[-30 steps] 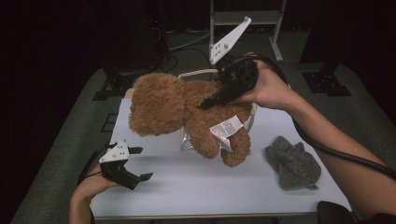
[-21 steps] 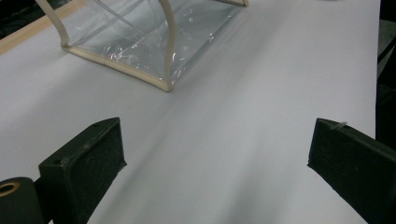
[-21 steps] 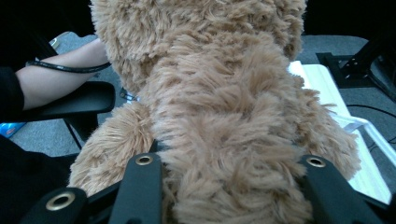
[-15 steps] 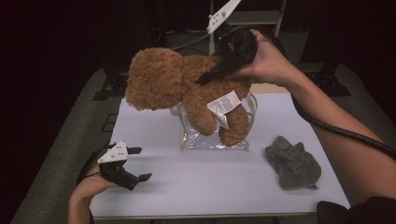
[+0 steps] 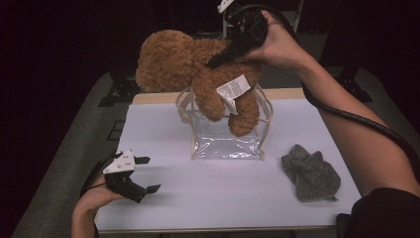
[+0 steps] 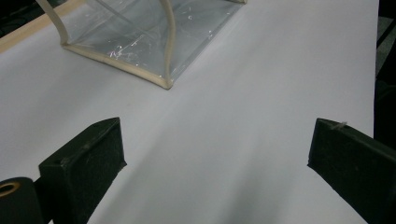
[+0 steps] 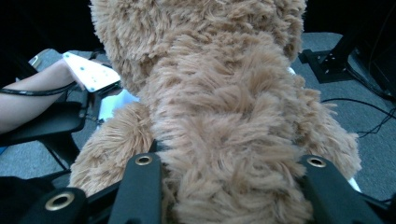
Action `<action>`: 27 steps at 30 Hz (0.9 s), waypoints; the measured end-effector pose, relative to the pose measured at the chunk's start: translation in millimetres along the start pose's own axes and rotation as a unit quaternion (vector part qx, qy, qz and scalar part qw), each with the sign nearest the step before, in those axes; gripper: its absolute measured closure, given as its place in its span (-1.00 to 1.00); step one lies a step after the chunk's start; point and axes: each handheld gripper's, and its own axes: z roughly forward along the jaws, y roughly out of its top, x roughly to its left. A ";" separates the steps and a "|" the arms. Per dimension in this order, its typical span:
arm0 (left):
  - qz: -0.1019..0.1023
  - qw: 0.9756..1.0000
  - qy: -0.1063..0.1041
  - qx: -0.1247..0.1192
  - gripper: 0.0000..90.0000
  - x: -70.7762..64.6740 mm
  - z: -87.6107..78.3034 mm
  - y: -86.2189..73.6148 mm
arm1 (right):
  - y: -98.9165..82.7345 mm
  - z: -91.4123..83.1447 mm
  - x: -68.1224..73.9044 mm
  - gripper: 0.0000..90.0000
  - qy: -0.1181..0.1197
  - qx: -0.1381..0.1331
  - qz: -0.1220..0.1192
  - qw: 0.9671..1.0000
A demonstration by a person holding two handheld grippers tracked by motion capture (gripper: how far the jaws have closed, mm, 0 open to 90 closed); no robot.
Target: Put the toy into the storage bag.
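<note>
The right tongs (image 5: 220,58) are clamped on the back of the brown teddy bear (image 5: 198,74) and hold it in the air above the clear bag (image 5: 225,144), which stands near the far edge of the tabletop (image 5: 208,198). The bear's long axis lies almost level, the head toward the left edge, the legs hanging down into the bag's mouth. The left tongs (image 5: 143,174) rest near the front left corner, jaws wide apart with nothing between them. A grey cloth (image 5: 311,173) lies near the right edge.
</note>
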 end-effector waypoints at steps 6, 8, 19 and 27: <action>0.000 1.000 0.001 0.000 -0.93 0.6 -1.2 -0.8 | 3.6 2.7 -22.0 0.30 -0.010 0.001 0.010 1.000; 0.001 1.000 0.000 0.000 -0.93 0.8 -1.2 -1.0 | 4.5 3.8 -29.8 0.30 -0.015 0.003 0.014 1.000; 0.001 1.000 -0.003 0.001 -0.93 -0.1 -1.7 -2.1 | 4.0 16.8 -68.0 0.30 -0.031 0.008 0.034 0.999; 0.001 1.000 -0.006 0.001 -0.93 -0.6 -2.3 -2.9 | 0.4 32.5 -84.5 0.29 -0.036 0.007 0.037 0.999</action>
